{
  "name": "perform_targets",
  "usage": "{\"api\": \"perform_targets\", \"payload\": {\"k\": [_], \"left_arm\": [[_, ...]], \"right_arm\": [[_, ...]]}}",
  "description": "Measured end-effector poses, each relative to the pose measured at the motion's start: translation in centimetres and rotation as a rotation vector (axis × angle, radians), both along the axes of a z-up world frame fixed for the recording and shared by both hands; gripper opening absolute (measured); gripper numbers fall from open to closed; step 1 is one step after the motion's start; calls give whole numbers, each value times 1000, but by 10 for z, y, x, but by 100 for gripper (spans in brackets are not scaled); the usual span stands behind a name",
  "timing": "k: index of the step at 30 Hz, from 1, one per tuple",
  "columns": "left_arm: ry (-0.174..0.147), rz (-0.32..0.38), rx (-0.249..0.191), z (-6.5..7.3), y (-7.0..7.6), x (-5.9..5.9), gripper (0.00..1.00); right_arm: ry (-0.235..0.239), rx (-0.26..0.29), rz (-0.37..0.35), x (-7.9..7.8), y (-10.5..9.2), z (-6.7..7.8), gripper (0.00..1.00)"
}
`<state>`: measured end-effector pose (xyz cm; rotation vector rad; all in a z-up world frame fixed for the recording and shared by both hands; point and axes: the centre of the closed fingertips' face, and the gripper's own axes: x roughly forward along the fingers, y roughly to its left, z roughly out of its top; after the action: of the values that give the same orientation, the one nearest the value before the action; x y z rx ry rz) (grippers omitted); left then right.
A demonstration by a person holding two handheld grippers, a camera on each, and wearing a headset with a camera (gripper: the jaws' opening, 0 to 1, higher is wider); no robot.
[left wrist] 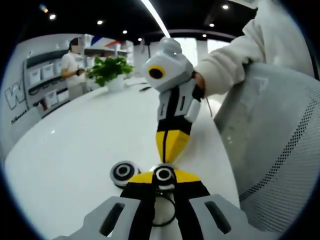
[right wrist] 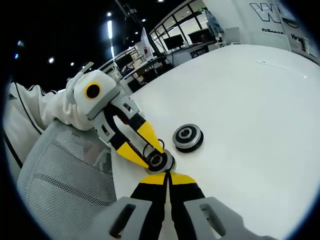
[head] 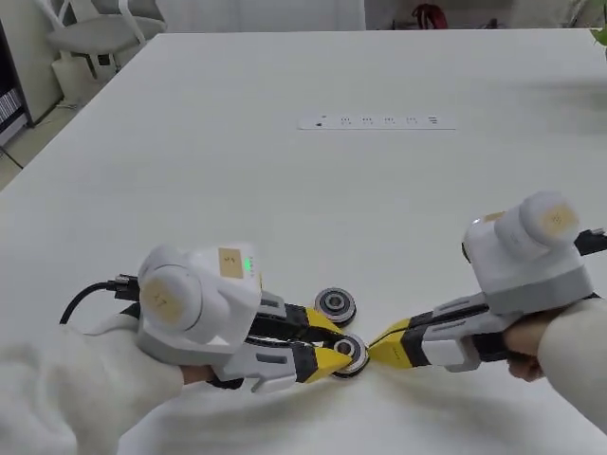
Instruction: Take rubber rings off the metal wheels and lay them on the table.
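A wide white table (head: 285, 190) spans the head view. A white chair (head: 95, 33) stands off its far corner at 11 o'clock, and a flat socket strip (head: 377, 121) lies on the tabletop at 12 o'clock, well apart from the work.

The left gripper (head: 334, 343), white with black and yellow jaws, comes in from 8 o'clock, held by a hand in a white sleeve. Its jaws are clenched on a small metal wheel (head: 349, 351) at 6 o'clock, one yellow tip on each side of it. In the left gripper view that wheel sits face-on between the two tips.

The right gripper (head: 379, 347) comes in from 4 o'clock. Its jaws are pressed together, and their yellow tips touch the rim of the held wheel on the side away from the left gripper. Whether they pinch a rubber ring there cannot be told.

A second wheel (head: 335, 304) lies flat on the table just beside the held one, toward 12 o'clock, apart from both grippers, with a dark band round its rim.

In the left gripper view a thin black loop (left wrist: 172, 212) shows between that gripper's jaws, behind the held wheel; what it is cannot be told.
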<state>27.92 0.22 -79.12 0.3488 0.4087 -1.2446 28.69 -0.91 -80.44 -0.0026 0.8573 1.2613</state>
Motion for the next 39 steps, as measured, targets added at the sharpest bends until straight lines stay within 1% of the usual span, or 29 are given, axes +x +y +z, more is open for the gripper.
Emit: {"api": "perform_targets", "payload": {"k": [3,11,16,23,39], "left_arm": [[4,5,-5,0,0,0,14],[5,7,-11,-1,0,1,14],[6,8,-13,-1,0,1,14],[5,10,-14,-2,0,1,14],[1,12,-15,-1,-1,1,14]], "right_arm": [[38,11,-21,0,0,1,0],[57,26,-34,-5,2,3,0],[72,47,-50,-4,3,6,0],[78,56,-56,-5,5,9,0],[85,58,-53,-7,8,13,0]]}}
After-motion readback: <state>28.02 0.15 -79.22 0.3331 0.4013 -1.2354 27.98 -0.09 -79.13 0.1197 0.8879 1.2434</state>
